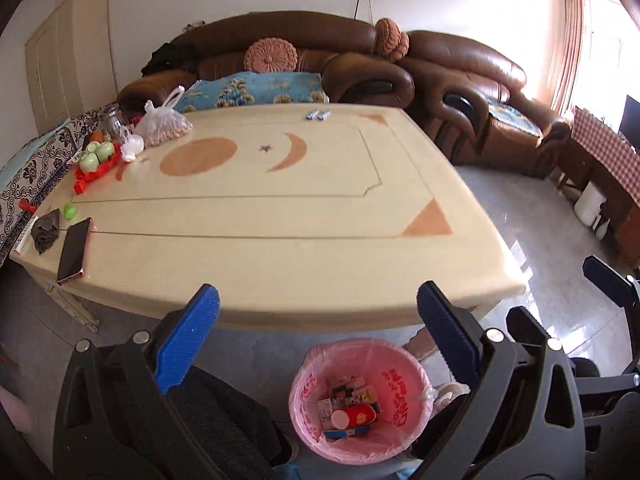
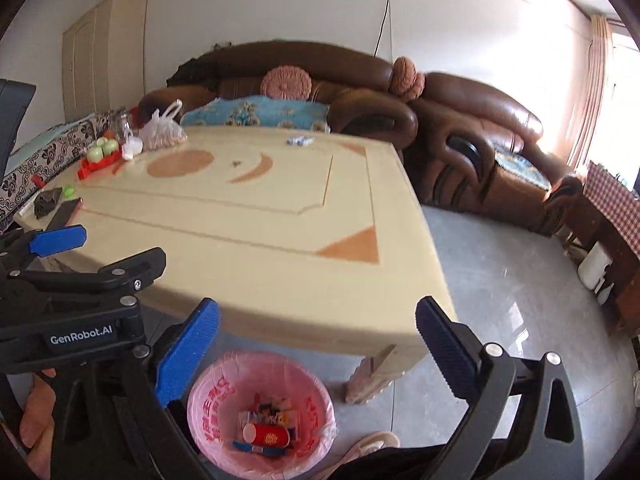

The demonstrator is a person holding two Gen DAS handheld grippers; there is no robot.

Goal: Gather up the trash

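Note:
A waste bin lined with a pink bag (image 1: 362, 396) stands on the floor by the table's near edge; it also shows in the right wrist view (image 2: 260, 408). Inside lie a red paper cup (image 1: 354, 416) (image 2: 266, 434) and several wrappers. My left gripper (image 1: 318, 320) is open and empty above the bin. My right gripper (image 2: 318, 332) is open and empty, just right of the left one, whose body (image 2: 80, 300) shows in its view. The cream table (image 1: 280, 208) (image 2: 260, 220) holds small white wrappers (image 1: 318, 115) (image 2: 300, 141) at its far edge.
At the table's left end are a phone (image 1: 74, 250), a dark cloth (image 1: 46, 230), a green cap (image 1: 70, 211), green apples on a red tray (image 1: 98, 156), a bag of nuts (image 1: 164, 124) and a glass jar (image 1: 112, 120). Brown sofas (image 1: 460, 80) stand behind. Grey floor lies to the right.

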